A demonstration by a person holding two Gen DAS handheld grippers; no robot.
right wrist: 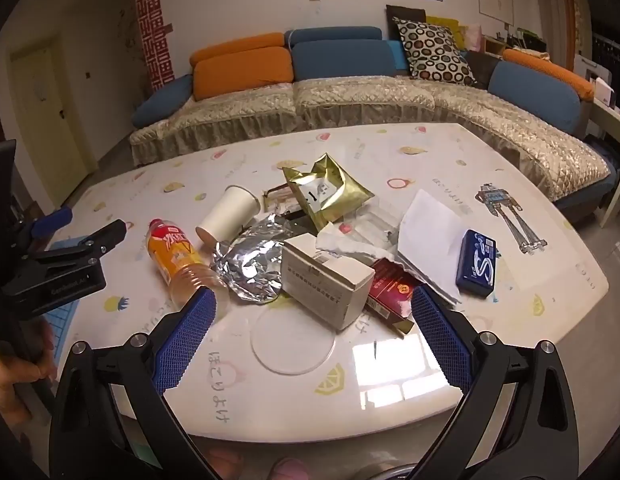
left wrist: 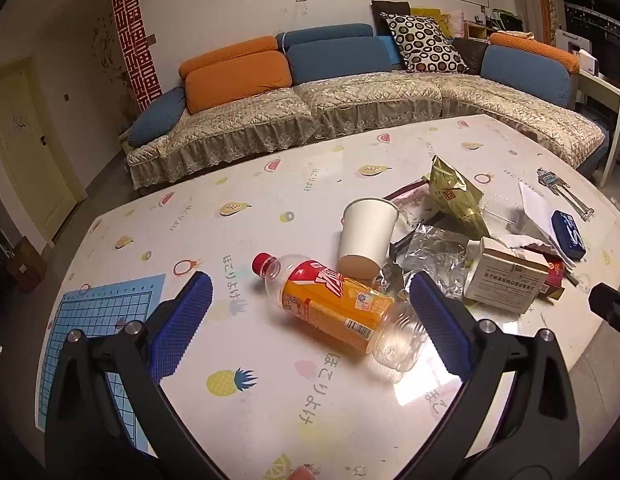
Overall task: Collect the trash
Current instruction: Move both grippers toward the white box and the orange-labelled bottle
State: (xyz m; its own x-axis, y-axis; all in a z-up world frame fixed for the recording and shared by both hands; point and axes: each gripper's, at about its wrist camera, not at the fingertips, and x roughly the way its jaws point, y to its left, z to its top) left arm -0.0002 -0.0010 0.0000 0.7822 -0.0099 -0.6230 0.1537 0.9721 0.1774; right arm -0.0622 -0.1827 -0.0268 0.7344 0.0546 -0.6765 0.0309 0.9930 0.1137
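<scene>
Trash lies piled on a white fruit-print table (left wrist: 269, 184). A capped plastic bottle (left wrist: 334, 308) with an orange label lies on its side between the blue pads of my left gripper (left wrist: 310, 282), which is open and holds nothing. Behind the bottle a white paper cup (left wrist: 368, 236) lies tipped over beside crumpled foil (left wrist: 434, 252) and a gold snack bag (left wrist: 454, 196). My right gripper (right wrist: 312, 295) is open above the table's near edge, facing a white carton (right wrist: 326, 284), a red box (right wrist: 392, 296), torn white paper (right wrist: 430, 232) and a blue gum pack (right wrist: 476, 264).
A clear round lid (right wrist: 292, 340) lies flat near the front edge. A blue grid mat (left wrist: 97, 320) covers the table's left corner. A long sofa (left wrist: 350, 92) with cushions runs behind the table. A hand (right wrist: 13, 364) holds the left gripper (right wrist: 93, 220) at the left.
</scene>
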